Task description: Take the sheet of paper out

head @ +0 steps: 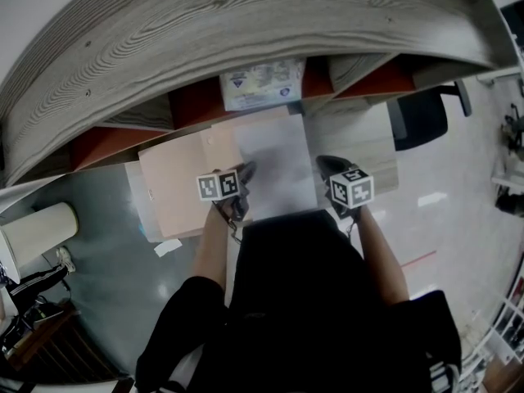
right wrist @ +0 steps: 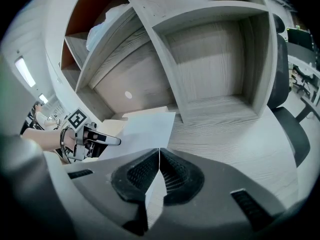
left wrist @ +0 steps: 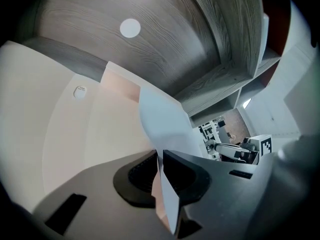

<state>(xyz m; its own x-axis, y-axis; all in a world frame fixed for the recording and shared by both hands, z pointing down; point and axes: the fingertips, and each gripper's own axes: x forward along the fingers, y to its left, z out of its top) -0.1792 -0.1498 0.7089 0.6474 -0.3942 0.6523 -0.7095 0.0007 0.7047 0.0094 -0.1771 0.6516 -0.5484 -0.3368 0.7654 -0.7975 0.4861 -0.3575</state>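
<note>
Two-handed hold suits the sheet of paper [head: 274,164]: light, limp, easily creased. Right gripper [right wrist: 159,171] jaws pinch its near edge; left gripper [left wrist: 156,173] jaws are closing around its left edge.

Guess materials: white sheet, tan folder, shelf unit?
White sheet: thin matte paper; it bends and curls freely in the left gripper view.
Tan folder: likely matte card or kraft paper, flat and stiff-looking; could be plastic.
Shelf unit: grey wood-grain board, probably laminate, with a uniform printed-looking grain and low sheen.
</note>
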